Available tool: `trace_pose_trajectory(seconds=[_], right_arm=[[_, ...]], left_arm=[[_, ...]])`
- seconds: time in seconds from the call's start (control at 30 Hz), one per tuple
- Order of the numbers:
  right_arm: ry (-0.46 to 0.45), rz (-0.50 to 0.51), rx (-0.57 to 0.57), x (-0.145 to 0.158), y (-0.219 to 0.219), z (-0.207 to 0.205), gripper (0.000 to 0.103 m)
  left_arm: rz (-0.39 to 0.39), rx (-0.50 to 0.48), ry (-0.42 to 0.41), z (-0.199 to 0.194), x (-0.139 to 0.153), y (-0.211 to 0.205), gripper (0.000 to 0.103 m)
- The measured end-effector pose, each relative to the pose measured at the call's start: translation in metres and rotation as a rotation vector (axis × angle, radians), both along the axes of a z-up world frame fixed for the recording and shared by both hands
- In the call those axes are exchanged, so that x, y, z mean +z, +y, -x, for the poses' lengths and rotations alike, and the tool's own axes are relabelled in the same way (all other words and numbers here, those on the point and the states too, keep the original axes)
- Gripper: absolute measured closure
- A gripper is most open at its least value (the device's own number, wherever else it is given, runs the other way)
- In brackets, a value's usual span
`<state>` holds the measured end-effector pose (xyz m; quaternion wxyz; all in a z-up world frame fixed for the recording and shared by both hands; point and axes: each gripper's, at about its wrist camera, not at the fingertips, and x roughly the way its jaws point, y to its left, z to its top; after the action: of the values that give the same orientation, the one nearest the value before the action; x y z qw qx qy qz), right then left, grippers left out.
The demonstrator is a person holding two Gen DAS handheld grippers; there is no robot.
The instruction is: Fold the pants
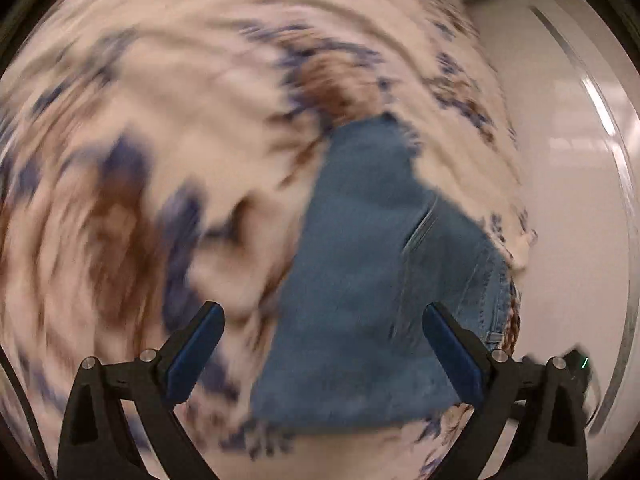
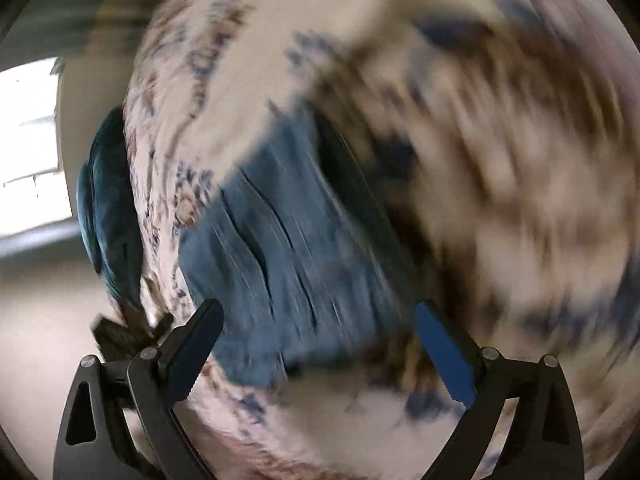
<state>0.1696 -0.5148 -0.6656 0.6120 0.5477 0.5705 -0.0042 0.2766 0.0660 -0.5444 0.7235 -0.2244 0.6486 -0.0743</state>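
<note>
Left gripper (image 1: 324,324), right gripper (image 2: 318,322) spread wide; jeans (image 1: 360,280) between fingers, ungripped.

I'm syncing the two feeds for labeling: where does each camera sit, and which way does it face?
Left wrist: on the left gripper, looking along its open fingers down at the jeans on a floral cover; only its fingers show.
Right wrist: on the right gripper, looking along its open fingers at the jeans; only its fingers show.
Shared: the jeans and floral cover, both blurred.
</note>
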Motion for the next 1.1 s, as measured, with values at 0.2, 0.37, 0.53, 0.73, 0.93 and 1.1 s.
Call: trace_pose_trajectory(seconds=[0.2, 0.37, 0.53, 0.73, 0.93, 1.1], right_arm=[[0.041, -0.139, -0.117, -0.041, 0.044, 0.010, 0.042], [0.098, 0.038, -0.116, -0.033, 0.058, -0.001, 0.071], [0.006, 0.113, -0.098, 0.011, 0.077, 0.023, 0.084], [0.065, 0.011, -0.116, -0.041, 0.066, 0.029, 0.073], [0.040, -0.050, -0.137, -0.041, 0.051, 0.045, 0.025], [-0.034, -0.218, -0.184, -0.073, 0.066, 0.046, 0.020]], left_arm=[[0.203, 0.223, 0.101, 0.041, -0.006, -0.013, 0.004], [0.224, 0.376, 0.165, 0.031, -0.046, -0.017, 0.017], [0.160, 0.318, 0.110, 0.042, -0.046, -0.011, 0.063], [0.154, 0.207, 0.092, 0.046, -0.046, -0.010, 0.059], [0.223, 0.142, 0.049, 0.056, -0.017, 0.002, 0.018], [0.519, 0.384, 0.067, 0.066, -0.048, 0.024, 0.006]])
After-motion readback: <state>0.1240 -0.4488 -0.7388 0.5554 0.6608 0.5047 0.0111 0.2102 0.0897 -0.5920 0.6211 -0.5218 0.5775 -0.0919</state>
